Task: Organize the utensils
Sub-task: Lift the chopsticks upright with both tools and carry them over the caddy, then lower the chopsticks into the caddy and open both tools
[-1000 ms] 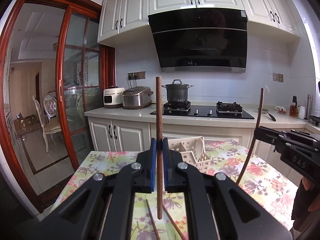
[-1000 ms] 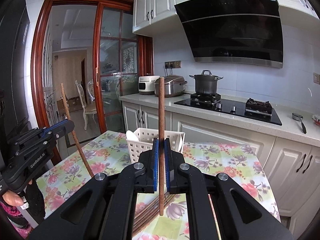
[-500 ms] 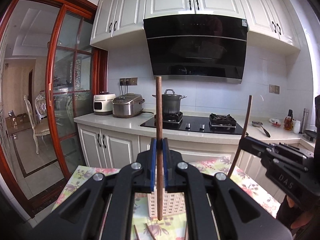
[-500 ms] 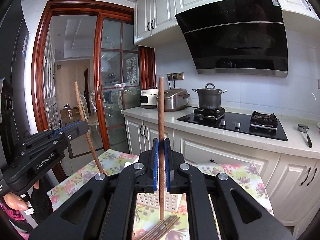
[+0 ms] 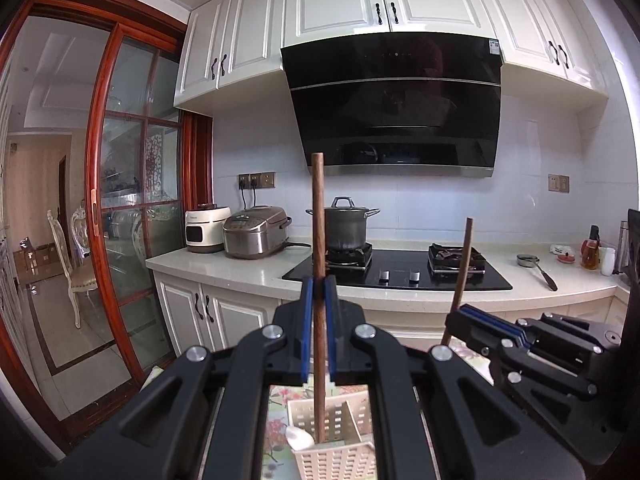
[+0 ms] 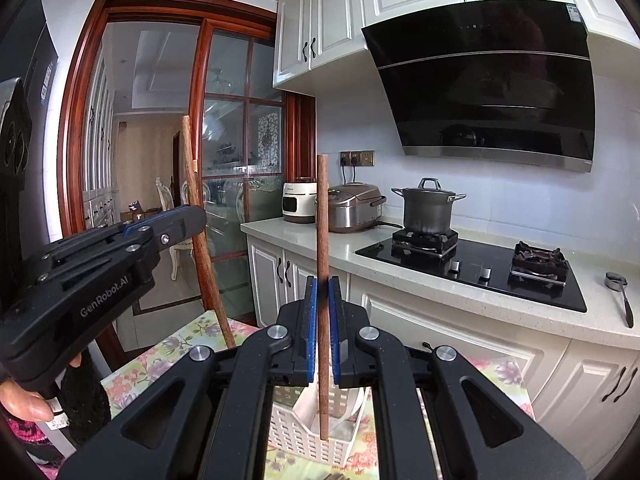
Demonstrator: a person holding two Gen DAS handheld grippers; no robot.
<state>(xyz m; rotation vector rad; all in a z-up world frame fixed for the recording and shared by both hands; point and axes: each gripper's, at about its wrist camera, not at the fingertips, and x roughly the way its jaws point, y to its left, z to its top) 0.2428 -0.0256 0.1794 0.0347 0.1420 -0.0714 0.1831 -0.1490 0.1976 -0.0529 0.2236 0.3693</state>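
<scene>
My left gripper [image 5: 319, 292] is shut on a brown wooden chopstick [image 5: 318, 216] that stands upright between its blue pads. Its lower end hangs just above a white slotted utensil basket [image 5: 340, 432] with a white spoon [image 5: 298, 438] in it. My right gripper [image 6: 322, 292] is shut on a second upright chopstick [image 6: 322, 216], whose tip hangs over the same basket [image 6: 296, 436]. Each gripper shows in the other's view: the right gripper [image 5: 460, 314] at the right with its chopstick [image 5: 462, 264], the left gripper [image 6: 196, 216] at the left with its chopstick [image 6: 196, 208].
The basket stands on a table with a floral cloth [image 6: 168, 356]. Behind it runs a white kitchen counter [image 5: 240, 272] with a black hob [image 5: 400, 274], a pot [image 5: 344, 226], a rice cooker [image 5: 256, 232] and a ladle [image 5: 536, 266]. A glass sliding door [image 5: 132, 208] is at the left. A person's hand [image 6: 24, 400] holds the left gripper.
Both grippers have risen and moved forward toward the basket, each keeping its chopstick. The basket has slid from the middle of the views down to the bottom, under the chopstick tips.
</scene>
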